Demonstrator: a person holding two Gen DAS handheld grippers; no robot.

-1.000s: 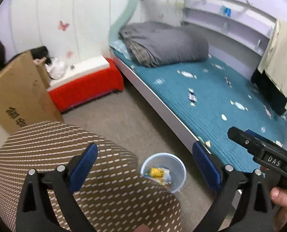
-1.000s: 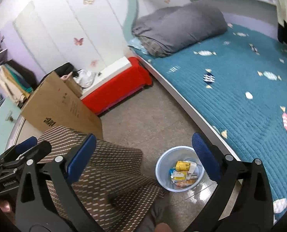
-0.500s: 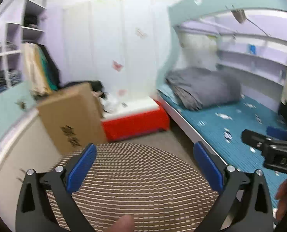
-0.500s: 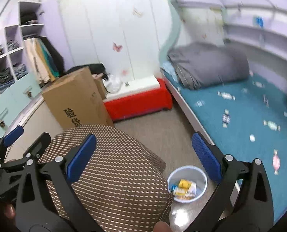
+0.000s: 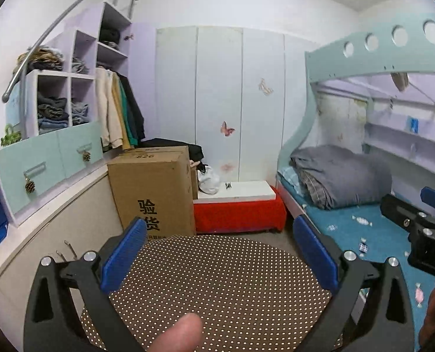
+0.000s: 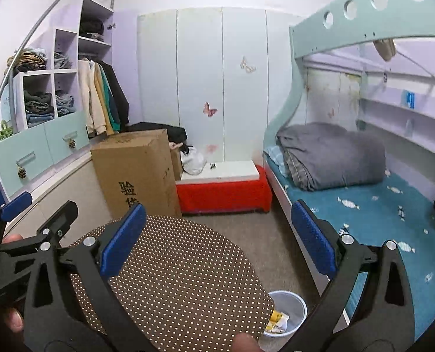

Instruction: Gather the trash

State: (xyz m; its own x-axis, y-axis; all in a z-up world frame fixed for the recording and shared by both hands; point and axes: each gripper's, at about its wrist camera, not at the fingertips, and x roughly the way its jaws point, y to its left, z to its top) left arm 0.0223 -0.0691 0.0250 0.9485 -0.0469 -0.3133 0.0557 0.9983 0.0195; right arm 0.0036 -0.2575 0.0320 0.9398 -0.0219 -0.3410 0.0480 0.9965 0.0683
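A pale blue trash bin (image 6: 288, 311) with yellow and white wrappers (image 6: 277, 321) inside stands on the floor beside the bed, partly hidden behind a brown dotted round seat (image 6: 176, 275). My right gripper (image 6: 217, 240) is open and empty, held high above the seat. My left gripper (image 5: 220, 255) is open and empty, above the same seat (image 5: 223, 290); the bin is hidden in that view. The right gripper (image 5: 423, 228) shows at the left wrist view's right edge.
A tall cardboard box (image 5: 153, 190) stands by a red bench (image 5: 241, 214) with a white top. A bunk bed with a teal mattress (image 6: 387, 223) and grey folded duvet (image 6: 332, 155) fills the right. Shelves and hanging clothes (image 5: 117, 114) are on the left.
Both grippers have tilted upward, from looking down at the floor and bin to looking across the room. The bin dropped out of the left wrist view. Both jaws stay open.
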